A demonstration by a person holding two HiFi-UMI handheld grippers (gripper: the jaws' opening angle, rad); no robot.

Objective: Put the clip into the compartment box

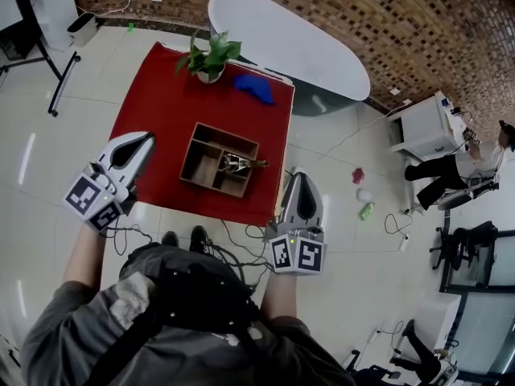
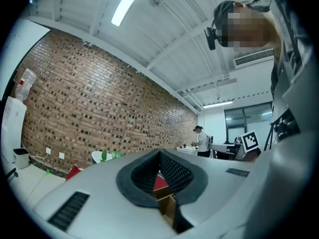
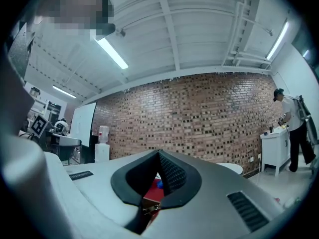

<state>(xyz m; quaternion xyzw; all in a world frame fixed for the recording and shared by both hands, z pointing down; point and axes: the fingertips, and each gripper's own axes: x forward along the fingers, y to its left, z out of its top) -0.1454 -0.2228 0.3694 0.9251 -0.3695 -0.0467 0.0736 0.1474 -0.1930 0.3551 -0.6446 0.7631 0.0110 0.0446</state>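
Left hand-held gripper (image 1: 146, 140): jaws together, nothing between them; hangs beside the surface's left near edge, off the cloth.
Box (image 1: 191, 151): wooden, divided into compartments, mid-surface, between the two hand-held grippers and further out.
Clip (image 1: 237, 164): already lies inside the box, in a right-hand compartment, metal with dark handles; touched by neither hand-held gripper.
Right hand-held gripper (image 1: 299, 178): jaws together and empty; sits at the near right corner, just short of the box.
Step in hand: placing looks done, I judge; both hand-held grippers are held clear.
Doing it well: keep both tips off the box so the clip is not jolted out; check it sits fully below the dividers; no other clip shows on the cloth.
Surface (image 1: 153, 103): red-covered, square, turned at an angle to the person; plant (image 1: 211, 55) at the far edge, blue cloth (image 1: 256, 87) to its right.
Room: pale tiled floor (image 1: 48, 175), white oval table (image 1: 298, 47) beyond, brick wall (image 1: 362, 14) behind, a seated person (image 1: 451, 167) at a white desk on the far right.
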